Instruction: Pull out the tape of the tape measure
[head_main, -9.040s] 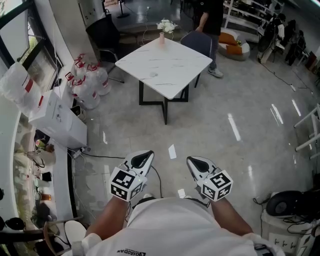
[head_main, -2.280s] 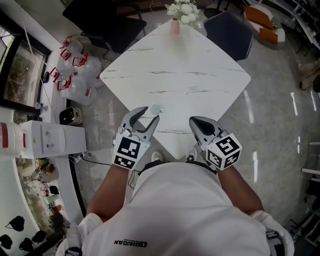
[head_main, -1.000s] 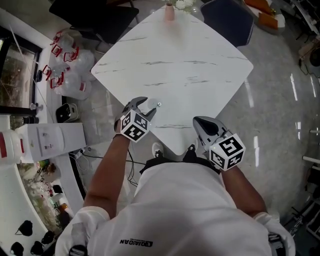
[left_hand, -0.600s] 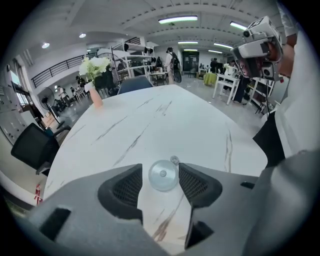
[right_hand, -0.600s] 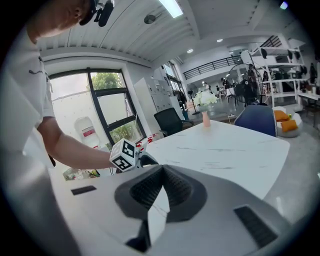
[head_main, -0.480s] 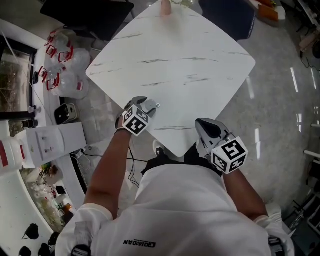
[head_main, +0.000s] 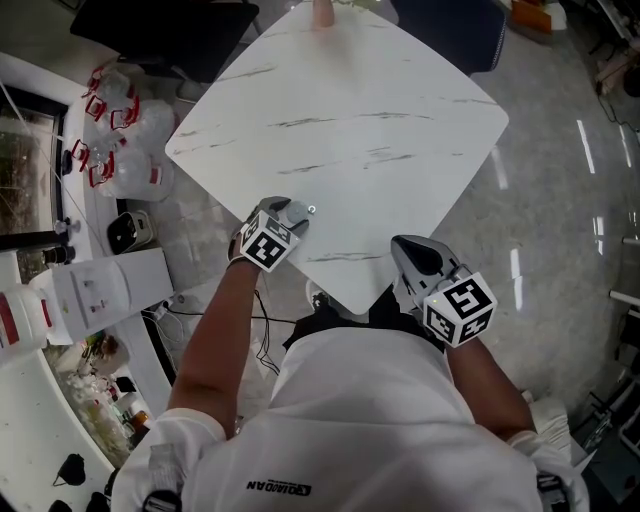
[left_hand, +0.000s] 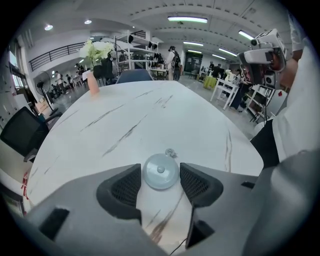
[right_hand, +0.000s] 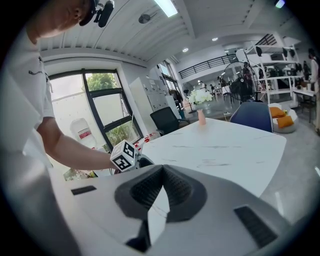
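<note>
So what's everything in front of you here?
Table: one, white marble, centre.
Tape measure: one, pale blue-grey, round, on the table near its edge.
Vase: one, pink with white flowers, far corner.
Blue chair: one, dark blue, far side.
Black chair: one, black, left of table.
Jugs: several, whitish with red, floor left.
Left gripper: grey, jaws have just been opening, astride the tape measure, not pressing it.
Right gripper: grey, shut, empty, beside the near corner.
</note>
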